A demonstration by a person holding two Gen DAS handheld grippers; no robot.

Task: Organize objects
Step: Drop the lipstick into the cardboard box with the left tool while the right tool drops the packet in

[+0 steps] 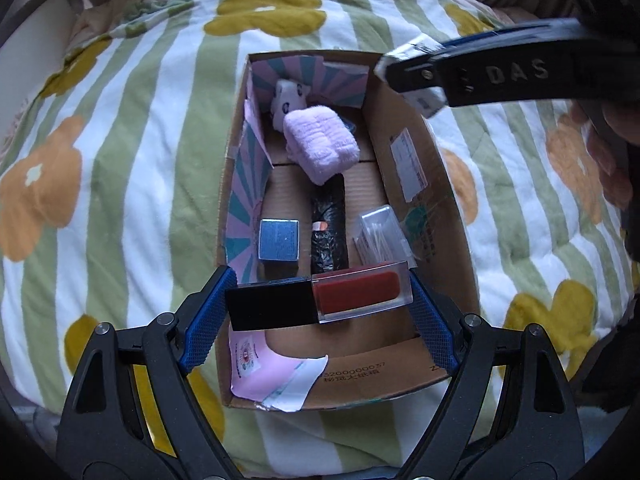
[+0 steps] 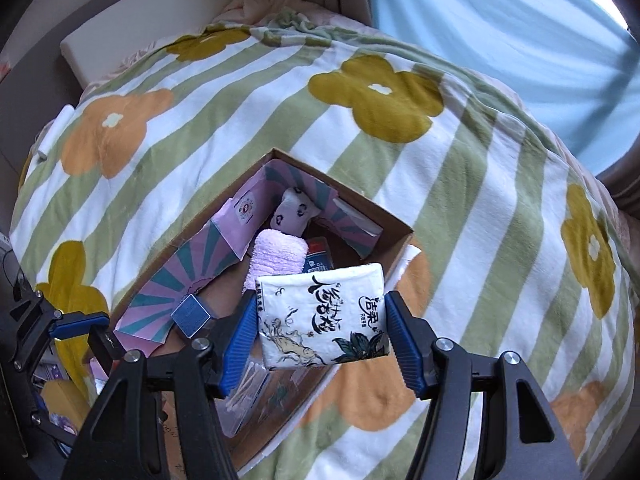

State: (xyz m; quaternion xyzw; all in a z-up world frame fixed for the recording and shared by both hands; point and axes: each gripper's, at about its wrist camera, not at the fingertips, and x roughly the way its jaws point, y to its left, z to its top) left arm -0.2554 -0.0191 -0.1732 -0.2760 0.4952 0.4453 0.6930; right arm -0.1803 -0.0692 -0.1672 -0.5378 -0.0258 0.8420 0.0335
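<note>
1. Left wrist view: the left gripper (image 1: 320, 304) hovers over the near end of an open cardboard box (image 1: 460, 280), its jaws closed onto a lip gloss tube (image 1: 320, 298) held crosswise, black cap to the left and red body to the right.
2. The box sits on a bed covered by a green-and-white striped blanket (image 1: 132, 160) with yellow and orange flowers.
3. Inside the box, from far end to near: a small white spotted plush (image 1: 289, 94), a folded lilac towel (image 1: 322, 144), a black wrapped roll (image 1: 328, 236) along the middle, a blue cube (image 1: 279, 240) on its left, and a clear case of cotton swabs (image 1: 380, 236) on its right.
4. The right gripper (image 1: 416, 76) reaches in from the upper right, above the box's far right corner.
5. Right wrist view: the right gripper (image 2: 322, 320) has its jaws pressed against both sides of a tissue pack (image 2: 324, 316) printed with black calligraphy, held above the box's (image 2: 400, 236) right edge.
6. Below it the towel (image 2: 276, 258), plush (image 2: 292, 214), cube (image 2: 191, 316) and swabs (image 2: 248, 384) lie in the box; the left gripper (image 2: 104, 340) shows at the lower left.
</note>
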